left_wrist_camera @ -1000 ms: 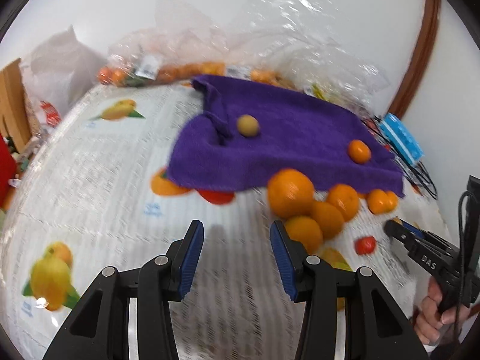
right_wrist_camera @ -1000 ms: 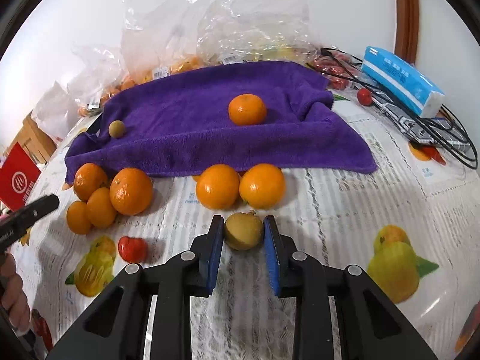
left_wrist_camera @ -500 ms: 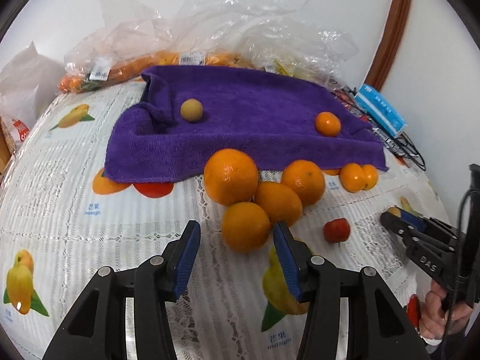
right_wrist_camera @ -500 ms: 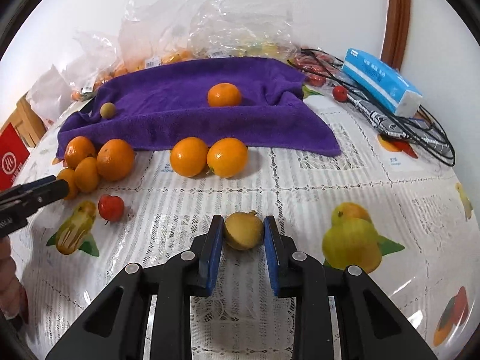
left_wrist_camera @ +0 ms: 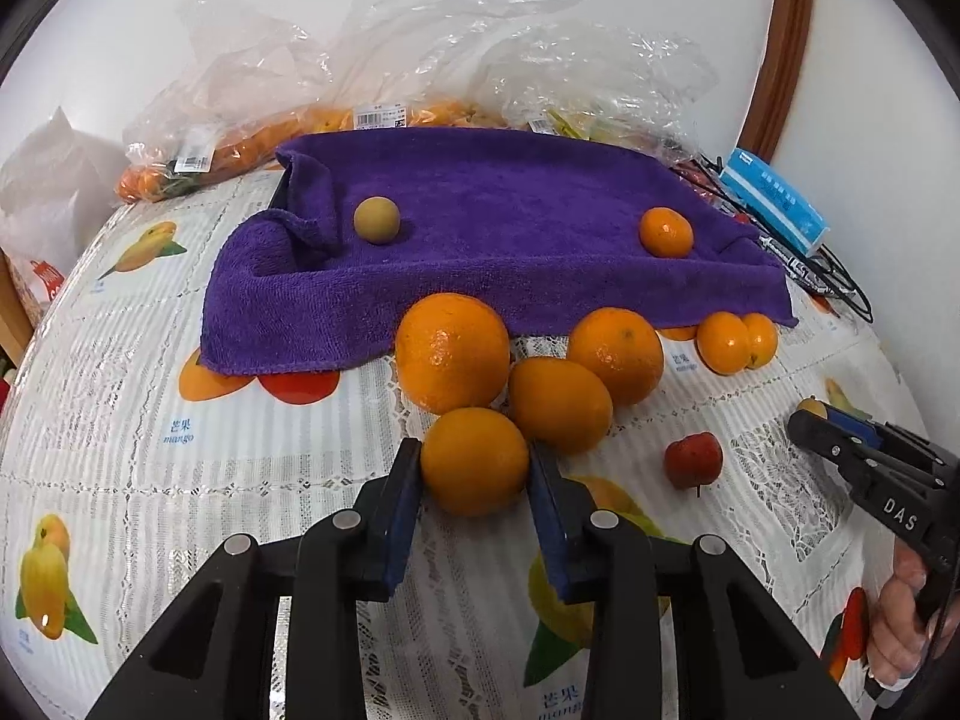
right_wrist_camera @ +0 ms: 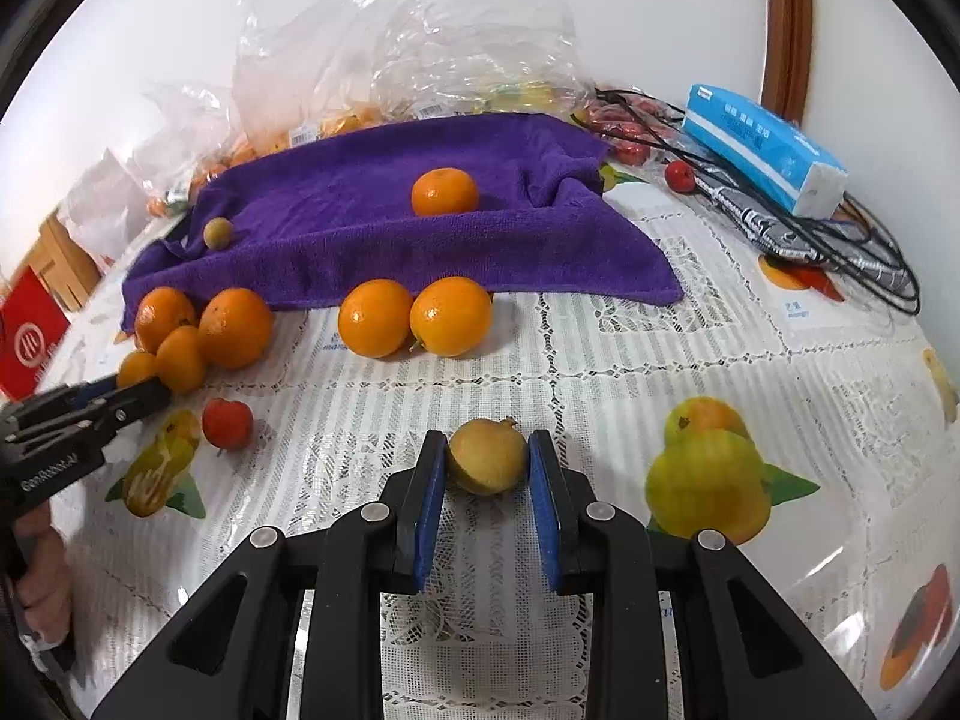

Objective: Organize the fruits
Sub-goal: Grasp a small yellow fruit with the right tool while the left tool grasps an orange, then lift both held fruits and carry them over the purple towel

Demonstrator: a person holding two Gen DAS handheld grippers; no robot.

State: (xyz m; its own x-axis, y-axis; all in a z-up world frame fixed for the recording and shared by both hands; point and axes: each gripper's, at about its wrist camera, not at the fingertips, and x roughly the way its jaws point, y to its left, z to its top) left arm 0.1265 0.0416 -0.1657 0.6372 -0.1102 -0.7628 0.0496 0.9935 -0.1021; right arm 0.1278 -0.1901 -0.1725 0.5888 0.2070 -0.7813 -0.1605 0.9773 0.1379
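Observation:
My left gripper [left_wrist_camera: 474, 468] has its blue pads on both sides of the nearest orange [left_wrist_camera: 474, 461], the front one of a cluster of several oranges [left_wrist_camera: 453, 351] below the purple towel [left_wrist_camera: 498, 240]. On the towel lie a small yellow-brown fruit [left_wrist_camera: 376, 219] and a mandarin [left_wrist_camera: 665, 232]. My right gripper [right_wrist_camera: 487, 459] is shut on a small yellow-brown fruit [right_wrist_camera: 487, 456] just above the tablecloth. A red fruit [left_wrist_camera: 693, 459] lies between the grippers. Two oranges [right_wrist_camera: 414, 317] sit at the towel's front edge.
Plastic bags with fruit [left_wrist_camera: 420, 90] stand behind the towel against the wall. A blue tissue pack [right_wrist_camera: 765, 147] and black cables [right_wrist_camera: 840, 240] lie at the right. A red box [right_wrist_camera: 27, 342] stands at the left edge.
My left gripper has moved forward to the orange cluster and closed around the nearest orange. My right gripper has drawn back from the towel with the small fruit still held.

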